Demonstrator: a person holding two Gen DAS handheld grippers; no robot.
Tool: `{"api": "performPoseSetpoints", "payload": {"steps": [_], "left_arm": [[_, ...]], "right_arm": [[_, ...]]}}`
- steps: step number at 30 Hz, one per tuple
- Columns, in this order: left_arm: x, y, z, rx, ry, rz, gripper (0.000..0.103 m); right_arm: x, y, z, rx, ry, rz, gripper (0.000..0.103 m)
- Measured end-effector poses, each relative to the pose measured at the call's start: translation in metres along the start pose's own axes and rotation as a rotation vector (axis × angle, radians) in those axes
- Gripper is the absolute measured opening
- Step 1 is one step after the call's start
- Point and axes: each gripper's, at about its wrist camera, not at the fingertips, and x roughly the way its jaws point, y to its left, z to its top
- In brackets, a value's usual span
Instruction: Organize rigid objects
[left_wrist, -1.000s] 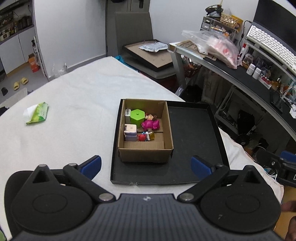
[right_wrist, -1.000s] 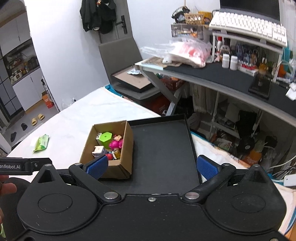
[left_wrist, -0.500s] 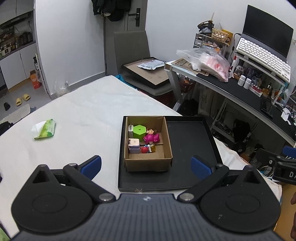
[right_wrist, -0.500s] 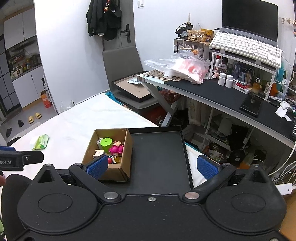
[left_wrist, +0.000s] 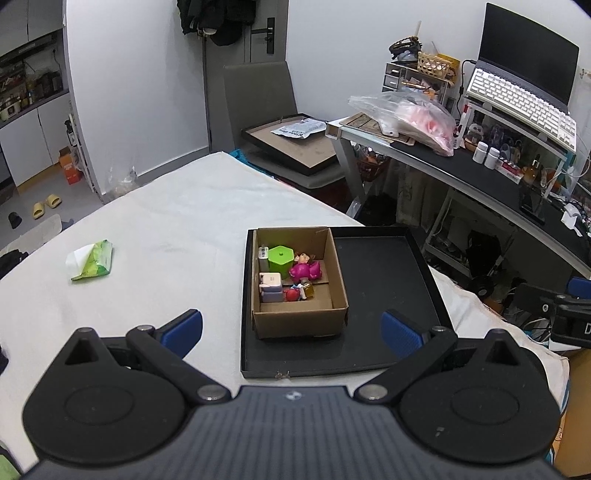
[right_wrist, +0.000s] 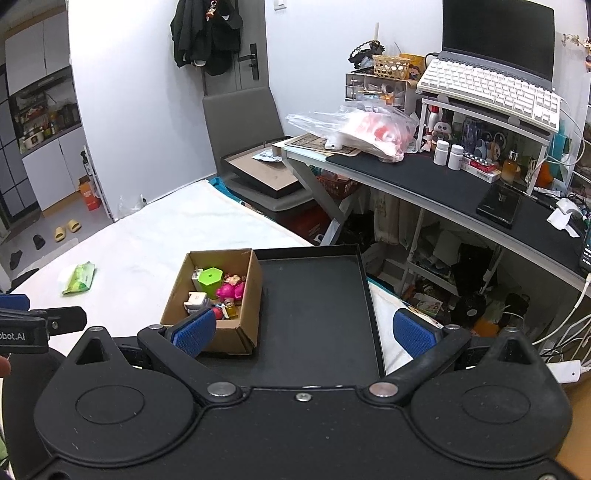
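Toys filled the cardboard box (left_wrist: 299, 291), which stood in the left half of a shallow black tray (left_wrist: 388, 280) on the white-covered bench (left_wrist: 166, 229). Inside the box we saw a green hexagonal block (left_wrist: 280, 260) toward the far wall, a pink figure (left_wrist: 304, 269) just beside it on the right, a white and lilac charger-like block (left_wrist: 270, 286) at the near left, and a small red ball (left_wrist: 291, 294) with a tiny amber bottle (left_wrist: 307, 291) next to it. The right half of the tray lay bare. We held the left gripper (left_wrist: 291, 328) above the bench, nearer than the box, its blue-padded fingers (left_wrist: 183, 326) spread wide and gripping nothing. We held the right gripper (right_wrist: 303, 334) on the near side of the tray, its fingers (right_wrist: 413, 334) likewise wide apart and empty, the left pad overlapping the box's near corner in view. Well to the left of the box, a green tissue packet (left_wrist: 92, 260) lay on the bench.
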Motion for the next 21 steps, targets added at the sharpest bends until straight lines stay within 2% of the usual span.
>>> {"api": "performPoseSetpoints", "payload": {"steps": [21], "left_arm": [[0.009,0.004,-0.004,-0.014,0.025,0.011,0.102]], "right_arm": [[0.012,0.001,-0.004,0.002,0.035,0.001,0.103]]}}
